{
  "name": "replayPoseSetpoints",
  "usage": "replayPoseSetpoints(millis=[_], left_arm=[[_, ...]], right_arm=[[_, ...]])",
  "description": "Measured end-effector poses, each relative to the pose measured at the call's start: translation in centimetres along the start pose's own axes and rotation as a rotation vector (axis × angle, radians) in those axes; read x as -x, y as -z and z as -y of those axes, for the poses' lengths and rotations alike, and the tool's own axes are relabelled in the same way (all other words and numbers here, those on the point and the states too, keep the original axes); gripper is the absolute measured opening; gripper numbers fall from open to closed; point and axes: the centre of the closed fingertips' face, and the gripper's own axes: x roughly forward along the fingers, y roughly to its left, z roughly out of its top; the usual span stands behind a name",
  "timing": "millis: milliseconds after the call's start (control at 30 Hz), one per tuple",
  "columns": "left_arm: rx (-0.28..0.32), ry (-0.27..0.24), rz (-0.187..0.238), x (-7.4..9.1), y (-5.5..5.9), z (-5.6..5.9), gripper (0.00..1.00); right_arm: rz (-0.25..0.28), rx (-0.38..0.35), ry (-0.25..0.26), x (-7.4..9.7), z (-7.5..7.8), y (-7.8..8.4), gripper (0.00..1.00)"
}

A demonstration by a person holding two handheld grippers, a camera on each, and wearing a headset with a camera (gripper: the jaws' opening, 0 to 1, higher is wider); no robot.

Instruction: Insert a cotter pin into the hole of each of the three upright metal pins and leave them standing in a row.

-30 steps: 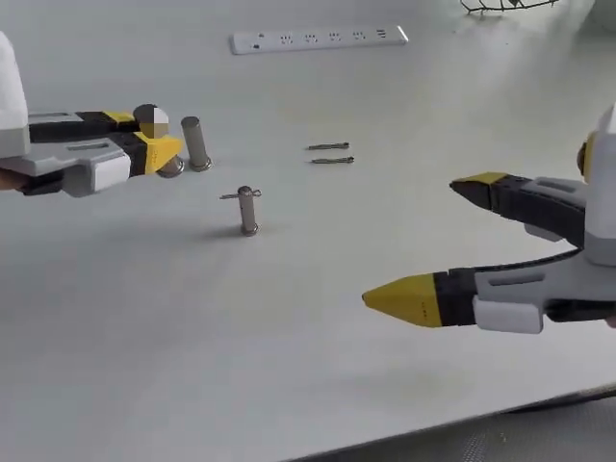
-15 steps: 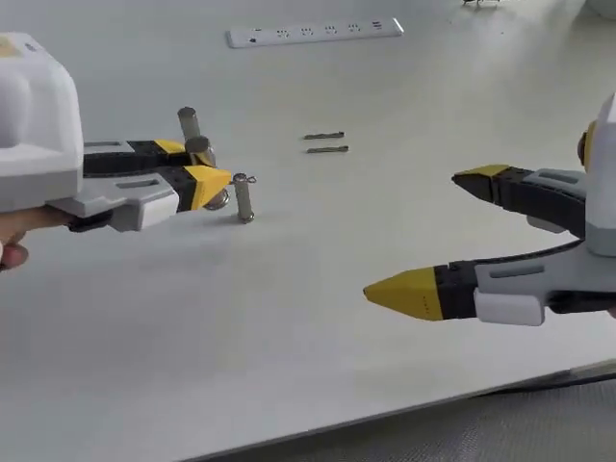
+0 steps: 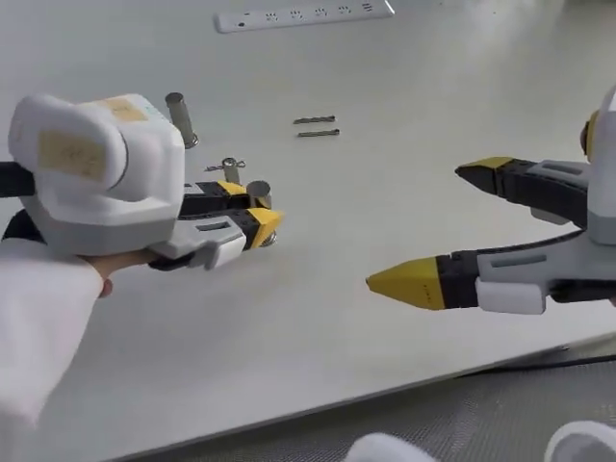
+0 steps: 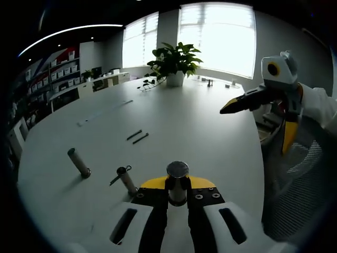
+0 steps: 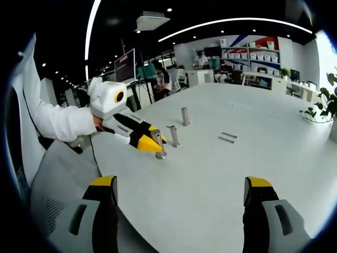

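Head view — left gripper pressed together on a bare metal pin, held upright low over the white table, just in front of the pin already fitted with its cotter. Farther back and well apart, a third pin, standing and unfitted. Off to the right, two loose cotter pins lying side by side, with a power strip beyond. Near the table edge, right gripper spread wide, holding nothing.

Left gripper view: grip seen head-on, round cap centred, jaws closed on the shaft just below it. Also given here and not from above, the line of the three pins running back to the left, with a potted plant at the table's far end.

Right gripper view: held pin in profile, foot at or just above the tabletop, impossible to tell which.

Judged step: setting this pin in line with its neighbours. Best done by lowering straight, keeping it vertical and clear of the fitted cotter, cross-hole turned toward the free gripper — then releasing gently to avoid a topple.
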Motion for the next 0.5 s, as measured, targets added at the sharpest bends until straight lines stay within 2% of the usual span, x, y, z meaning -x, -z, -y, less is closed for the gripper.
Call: replayPoseSetpoints(millis=[100, 400, 500], left_arm=[[0.004, -0.012, -0.007, -0.6, 0.0, 0.0, 0.11], [0.027, 0.0, -0.013, -1.8, 0.4, 1.0, 0.11], [0.036, -0.007, -0.039, -2.1, 1.0, 1.1, 0.11]], right_arm=[[-0.001, -0.002, -0.002, 0.0, 0.0, 0.1, 0.98], [-0.004, -0.008, -0.005, 0.0, 0.2, 0.5, 0.98], [-0.004, -0.012, -0.004, -0.1, 0.2, 0.5, 0.98]])
